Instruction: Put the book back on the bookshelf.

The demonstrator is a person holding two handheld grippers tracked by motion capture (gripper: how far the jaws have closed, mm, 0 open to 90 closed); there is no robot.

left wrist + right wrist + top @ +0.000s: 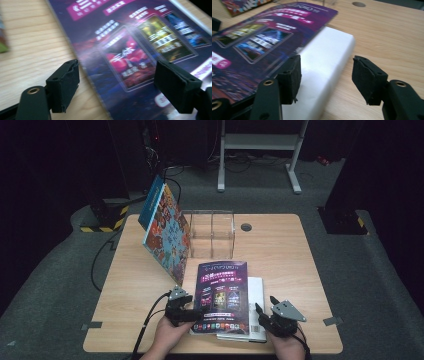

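Note:
A purple magazine (222, 292) lies flat near the table's front edge, on top of a white book (256, 292) whose right strip sticks out from under it. My left gripper (192, 314) is at the magazine's left edge. In the left gripper view it (117, 67) stands open over the magazine (130, 45), with nothing pressed between the pads. My right gripper (265, 303) is at the white book's right side. It (327, 61) is open and straddles the white book (324, 57): one pad by the magazine (262, 37), the other over bare wood.
A colourful book (167, 227) leans tilted against a clear acrylic holder (212, 232) at the back of the wooden table (285, 250). A cable hole (246, 226) sits right of the holder. Cables trail off the front left edge.

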